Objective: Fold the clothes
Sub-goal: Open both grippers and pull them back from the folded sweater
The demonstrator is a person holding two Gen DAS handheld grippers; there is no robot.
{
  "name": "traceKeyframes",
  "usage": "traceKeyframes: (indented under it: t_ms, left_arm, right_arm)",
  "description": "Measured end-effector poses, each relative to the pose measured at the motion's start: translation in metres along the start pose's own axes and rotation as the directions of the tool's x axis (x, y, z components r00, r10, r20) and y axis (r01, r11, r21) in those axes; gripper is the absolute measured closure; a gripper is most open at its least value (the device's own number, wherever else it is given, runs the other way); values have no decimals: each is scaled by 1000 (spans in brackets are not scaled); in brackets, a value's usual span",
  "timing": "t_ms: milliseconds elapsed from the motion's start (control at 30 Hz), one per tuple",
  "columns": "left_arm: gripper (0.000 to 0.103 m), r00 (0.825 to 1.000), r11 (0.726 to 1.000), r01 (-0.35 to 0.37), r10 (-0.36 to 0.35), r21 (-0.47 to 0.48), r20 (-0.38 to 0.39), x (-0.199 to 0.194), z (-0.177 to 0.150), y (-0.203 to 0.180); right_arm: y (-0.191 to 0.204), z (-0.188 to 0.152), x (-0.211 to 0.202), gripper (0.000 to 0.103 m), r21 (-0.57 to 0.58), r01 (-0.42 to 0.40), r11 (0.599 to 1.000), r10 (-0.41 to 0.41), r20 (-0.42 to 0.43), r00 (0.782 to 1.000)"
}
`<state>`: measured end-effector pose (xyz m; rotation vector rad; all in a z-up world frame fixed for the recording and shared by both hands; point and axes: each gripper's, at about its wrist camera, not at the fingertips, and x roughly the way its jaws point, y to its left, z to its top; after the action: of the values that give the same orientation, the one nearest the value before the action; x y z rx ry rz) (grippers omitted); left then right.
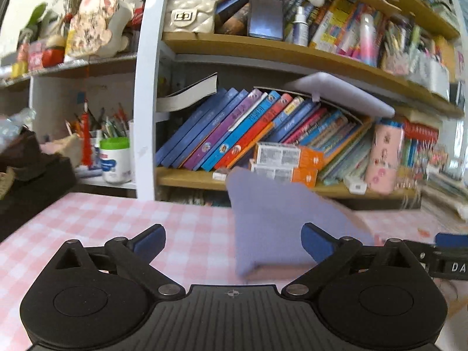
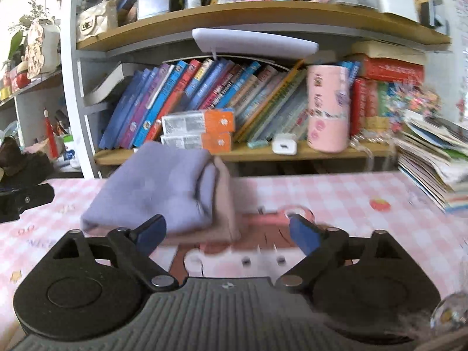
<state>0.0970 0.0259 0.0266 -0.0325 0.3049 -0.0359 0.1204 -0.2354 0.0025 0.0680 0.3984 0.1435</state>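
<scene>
Looking along left gripper [image 1: 234, 241]: jaws spread wide, nothing between pads. Folded lilac garment [image 1: 269, 222] lies on pink checked tablecloth [image 1: 102, 219], ahead and slightly right, in front of bookshelf [image 1: 263, 181]; view blurred.

Right wrist view: right gripper [image 2: 228, 232] also released, empty; lilac garment [image 2: 155, 187] sits ahead-left atop pinkish folded piece [image 2: 222, 204], stack compact.

Judgement: fabric soft, light, limp; layers slip easily. Best hold: thick folded edge, pinching all layers together.
</scene>
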Motion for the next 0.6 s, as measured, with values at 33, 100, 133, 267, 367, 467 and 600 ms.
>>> traceKeyframes:
  t_ms: [33,100,133,267,367,467,600]
  left_arm:
    - [2,1000,1000,-10,10,18,7,-7,-4,-4]
    - [2,999,999,-26,25,40,28,-22,-10,-11]
    - [0,999,998,-32,30,48,40,-29,-14,-15]
    - [0,997,998,3,-9,66,82,-51,-24,-22]
    - [0,994,994,1,-13,111,108,-61,-28,-29]
    - [0,992,991,-21,5,132,126,-64,-30,-31]
    - [0,993,993,-46,35,105,108,-60,-30,-26]
  right_arm:
    - [1,-4,-7,6,1,7,1000,-7,3,1000]
    - [5,-13,-21,4,-23,9,1000,-9,12,1000]
    - [8,-16,-29,2,-40,13,999,-12,26,1000]
    - [18,-26,-58,0,-85,38,996,-31,87,996]
    - [19,-30,-70,0,-55,38,998,-31,117,993]
    - [22,-32,-71,0,-48,39,998,-34,114,993]
    - [27,-37,-66,0,-80,63,995,-54,108,993]
